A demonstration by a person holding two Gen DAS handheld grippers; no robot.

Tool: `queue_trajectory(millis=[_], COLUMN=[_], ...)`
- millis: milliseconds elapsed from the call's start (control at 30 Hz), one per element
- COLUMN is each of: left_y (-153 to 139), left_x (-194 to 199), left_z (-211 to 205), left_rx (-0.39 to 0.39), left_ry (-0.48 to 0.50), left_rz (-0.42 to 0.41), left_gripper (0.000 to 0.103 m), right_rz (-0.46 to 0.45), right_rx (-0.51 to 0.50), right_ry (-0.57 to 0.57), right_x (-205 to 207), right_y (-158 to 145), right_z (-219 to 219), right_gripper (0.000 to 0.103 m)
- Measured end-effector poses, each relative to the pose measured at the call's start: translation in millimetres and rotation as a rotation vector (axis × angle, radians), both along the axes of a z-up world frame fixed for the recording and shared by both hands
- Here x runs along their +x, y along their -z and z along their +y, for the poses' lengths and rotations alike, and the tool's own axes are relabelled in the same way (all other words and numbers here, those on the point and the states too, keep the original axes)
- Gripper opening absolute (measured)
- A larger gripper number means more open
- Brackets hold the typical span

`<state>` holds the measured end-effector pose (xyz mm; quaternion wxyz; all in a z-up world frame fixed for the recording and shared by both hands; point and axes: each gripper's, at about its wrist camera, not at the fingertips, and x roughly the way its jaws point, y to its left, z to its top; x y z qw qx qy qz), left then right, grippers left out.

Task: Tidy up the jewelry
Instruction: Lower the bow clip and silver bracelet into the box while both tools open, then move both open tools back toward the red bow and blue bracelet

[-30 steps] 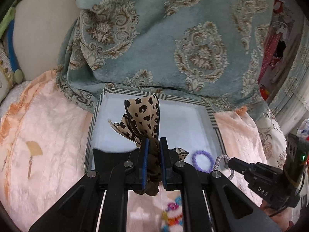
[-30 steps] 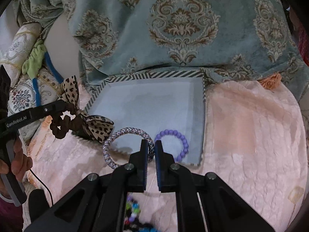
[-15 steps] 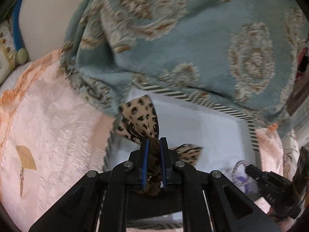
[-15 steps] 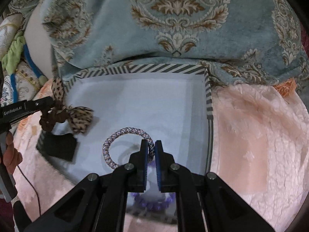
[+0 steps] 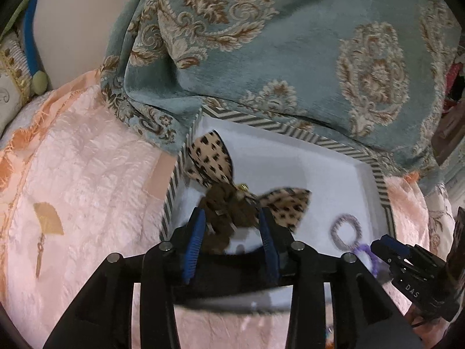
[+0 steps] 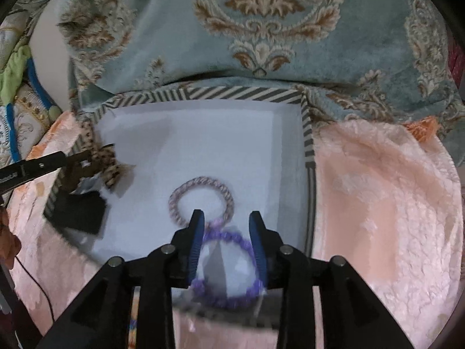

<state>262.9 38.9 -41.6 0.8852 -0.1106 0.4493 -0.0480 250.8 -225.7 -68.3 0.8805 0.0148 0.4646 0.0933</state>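
Peach quilted bedding (image 5: 87, 180) carries a shallow tray (image 6: 247, 93) with a striped rim and a pale lining, its far edge tucked under a teal damask blanket (image 5: 290, 58); the soft bed likely keeps small pieces from rolling, and the tray gathers them in one place. Over the tray's left end the left gripper (image 5: 231, 232) has its jaws spread wide, and the leopard-print bow scrunchie (image 5: 229, 197) sits between them, loose rather than pinched, so it looks freshly let go onto the lining; whether it fully rests there I cannot tell through the blur. Toward the tray's near right side the right gripper (image 6: 223, 232) also stands wide, straddling the purple bead bracelet (image 6: 229, 264), which lies at the near rim, touching the braided silver bracelet (image 6: 200, 200) just beyond it. Both bracelets and the scrunchie are thus inside the tray, apart enough to stay untangled. A black pad (image 6: 78, 212) lies at the tray's near-left corner.
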Motion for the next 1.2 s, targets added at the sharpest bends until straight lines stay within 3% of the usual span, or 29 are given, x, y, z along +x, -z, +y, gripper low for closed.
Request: queue_trajectory(millis=[233, 333, 700, 900, 1200], left_y=[-13, -19, -31, -31, -20], left_x=[-51, -72, -155, -189, -217], left_z=[-16, -22, -33, -40, -32], left_rx=[-0.012, 0.027, 0.104, 0.129, 0.014], left_ry=[0.046, 0.050, 0.058, 0.070, 0.085], left_rz=[-0.007, -0.028, -0.095, -0.112, -0.039], left_gripper=[0.022, 0.022, 0.022, 0.022, 0.022], right_rz=[-0.030, -0.035, -0.059, -0.066, -0.042], right_rx=[0.054, 0.063, 0.102, 0.074, 0.061], right_ry=[0.008, 0.008, 0.007, 0.009, 0.016], right_x=[-58, -82, -157, -185, -216], right_y=[-25, -29, -43, -45, -33], right_z=[-6, -5, -5, -6, -20], right_gripper=[0.047, 0.050, 0.052, 0.056, 0.057])
